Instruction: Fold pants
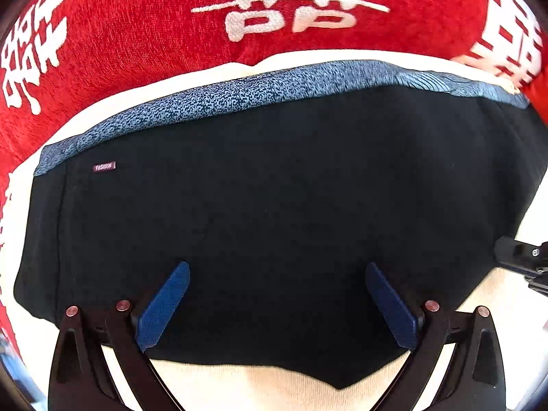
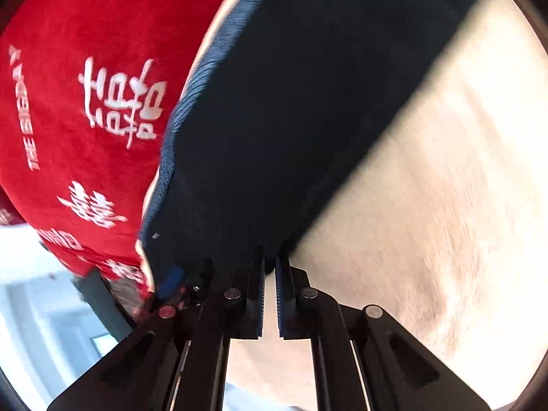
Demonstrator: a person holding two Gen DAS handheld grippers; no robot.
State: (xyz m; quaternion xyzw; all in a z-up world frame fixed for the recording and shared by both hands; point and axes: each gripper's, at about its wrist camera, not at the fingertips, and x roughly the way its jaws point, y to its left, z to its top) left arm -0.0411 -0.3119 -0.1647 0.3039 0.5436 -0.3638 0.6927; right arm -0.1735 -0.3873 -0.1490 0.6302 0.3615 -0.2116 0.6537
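The black pants point(image 1: 274, 212) lie folded on a cream surface point(image 1: 239, 387), with a blue speckled waistband point(image 1: 239, 96) along the far edge and a small label point(image 1: 104, 167) at the left. My left gripper point(image 1: 277, 274) is open above the pants' near edge, its blue pads point(image 1: 164, 304) spread wide. My right gripper point(image 2: 270, 260) is shut on the pants' edge point(image 2: 274, 137); its body shows at the right edge of the left wrist view point(image 1: 524, 260). The left gripper's blue pad shows in the right wrist view point(image 2: 171, 282).
A red blanket with white characters point(image 1: 137, 34) lies beyond the pants, also seen in the right wrist view point(image 2: 68, 120). The cream surface point(image 2: 428, 205) spreads to the right of the pants. A pale floor point(image 2: 34, 308) shows at the lower left.
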